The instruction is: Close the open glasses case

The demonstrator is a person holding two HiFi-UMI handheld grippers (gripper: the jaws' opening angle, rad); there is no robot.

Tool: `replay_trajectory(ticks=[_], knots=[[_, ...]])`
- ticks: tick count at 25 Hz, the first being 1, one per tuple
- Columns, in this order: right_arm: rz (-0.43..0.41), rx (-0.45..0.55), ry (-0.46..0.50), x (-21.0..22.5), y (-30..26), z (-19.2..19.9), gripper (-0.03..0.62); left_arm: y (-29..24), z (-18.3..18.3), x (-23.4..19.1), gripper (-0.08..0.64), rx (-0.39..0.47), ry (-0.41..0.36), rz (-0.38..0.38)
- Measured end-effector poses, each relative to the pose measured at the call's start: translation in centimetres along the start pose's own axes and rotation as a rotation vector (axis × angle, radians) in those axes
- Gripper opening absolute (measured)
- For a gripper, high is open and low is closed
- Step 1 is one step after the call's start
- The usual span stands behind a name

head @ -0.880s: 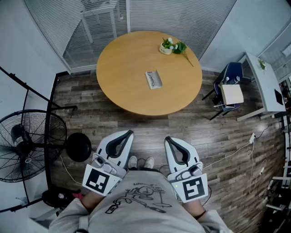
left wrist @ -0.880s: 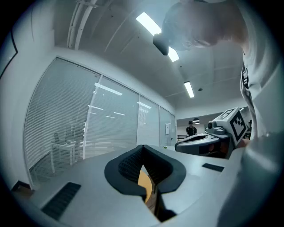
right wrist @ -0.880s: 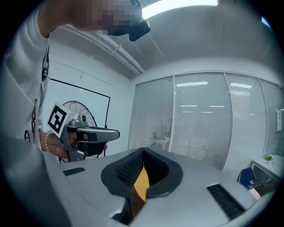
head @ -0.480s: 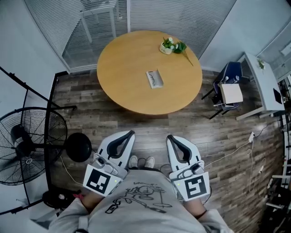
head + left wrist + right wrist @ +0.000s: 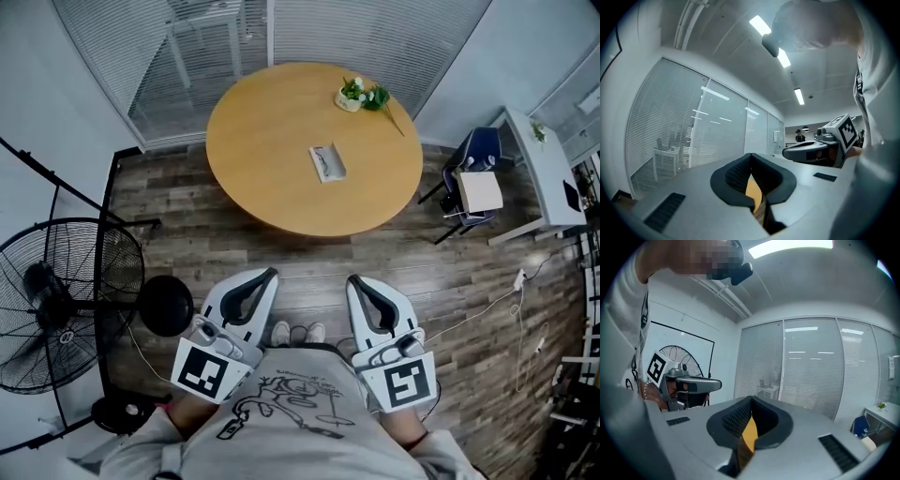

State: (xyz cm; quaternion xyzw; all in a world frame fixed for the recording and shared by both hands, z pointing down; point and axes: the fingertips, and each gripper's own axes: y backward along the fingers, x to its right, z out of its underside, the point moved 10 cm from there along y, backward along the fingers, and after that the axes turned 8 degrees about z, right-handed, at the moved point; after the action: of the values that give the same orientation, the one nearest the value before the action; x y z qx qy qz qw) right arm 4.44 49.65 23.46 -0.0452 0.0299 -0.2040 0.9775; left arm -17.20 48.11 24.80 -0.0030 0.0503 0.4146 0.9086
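Both tools were held close against the person's chest. The left hand-held gripper (image 5: 269, 273) was at 7 o'clock and the right hand-held gripper (image 5: 353, 279) at 5 o'clock, each with its jaws pressed together at the tips and nothing between them. Each gripper's own view confirmed this, showing only a sliver of orange table top through the gap behind the joined tips. Compared with a moment before, the grippers had hardly moved. What had changed was the scene around them: the standing fan (image 5: 56, 300) at 9 o'clock had slid lower and the round table (image 5: 272, 141) had edged rightward. This suggested a small shift of the head or body rather than a reach.

Beyond the person's shoes (image 5: 295, 332) and a strip of wooden floor, the table stood at 12 o'clock. The glasses case (image 5: 327, 162) lay near its centre, well apart from both grippers and too small for its lid to be read. A small pot of flowers (image 5: 361, 95) sat at the table's 1 o'clock edge.

By this showing the closing had not begun, and the approach to the table was still to be made.
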Motion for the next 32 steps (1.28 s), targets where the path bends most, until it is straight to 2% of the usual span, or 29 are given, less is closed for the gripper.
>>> replay_trajectory(ticks=[14, 32], knots=[[0.053, -0.006, 0.016, -3.0, -1.2, 0.3, 0.009, 2.2, 0.2, -2.8, 0.018, -0.013, -0.005, 0.034], [0.072, -0.011, 0.006, 0.0, -3.5, 1.2, 0.009, -1.6, 1.2, -4.4, 0.018, -0.018, 0.013, 0.042]])
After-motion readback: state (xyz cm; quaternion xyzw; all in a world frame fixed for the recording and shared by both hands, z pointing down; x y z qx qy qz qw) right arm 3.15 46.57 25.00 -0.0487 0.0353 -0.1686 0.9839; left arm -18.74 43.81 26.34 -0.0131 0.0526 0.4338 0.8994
